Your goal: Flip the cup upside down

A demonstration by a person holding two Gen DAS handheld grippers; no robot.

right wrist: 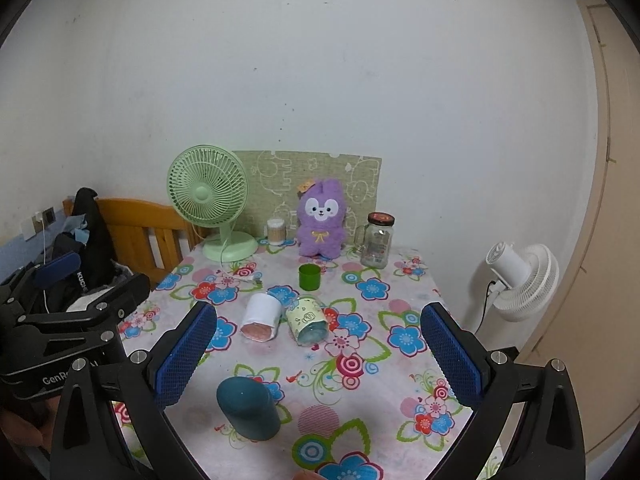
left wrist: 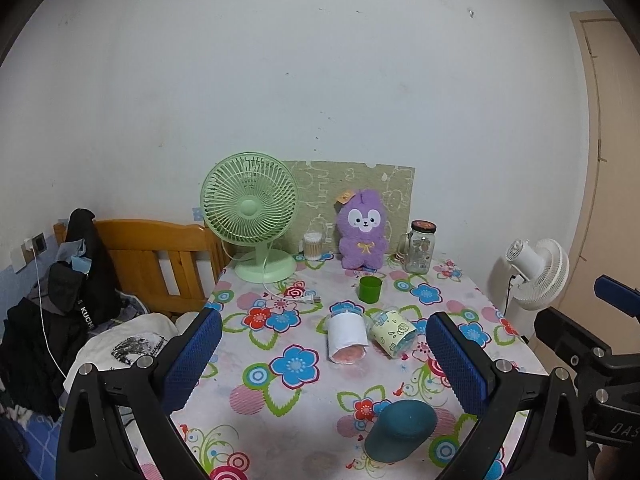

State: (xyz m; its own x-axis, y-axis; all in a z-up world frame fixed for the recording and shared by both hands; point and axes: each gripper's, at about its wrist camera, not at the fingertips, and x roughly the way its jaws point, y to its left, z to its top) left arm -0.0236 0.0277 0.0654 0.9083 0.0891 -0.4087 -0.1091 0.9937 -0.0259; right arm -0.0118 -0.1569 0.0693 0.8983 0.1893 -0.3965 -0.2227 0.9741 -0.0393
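On the flower-patterned counter (right wrist: 360,420), at its far edge: green desk fan (right wrist: 208,200), cotton-swab jar (right wrist: 276,230), purple plush toy (right wrist: 320,220), glass jar mug (right wrist: 378,240). Mid-counter: small green cup (right wrist: 309,277) standing upright, white-sleeved clear cup (right wrist: 261,317) and patterned clear cup (right wrist: 308,321) lying on their sides, touching or nearly so. Off the right edge, white floor fan (right wrist: 520,280). Nearest of all, teal cup (right wrist: 248,408), apparently lying tilted with its base up, between and just below the left tongs (left wrist: 324,364), slightly toward their right finger; ahead of the right tongs (right wrist: 318,356), close beside their left finger. Both tongs spread wide, grasping nothing, apart from the teal cup.
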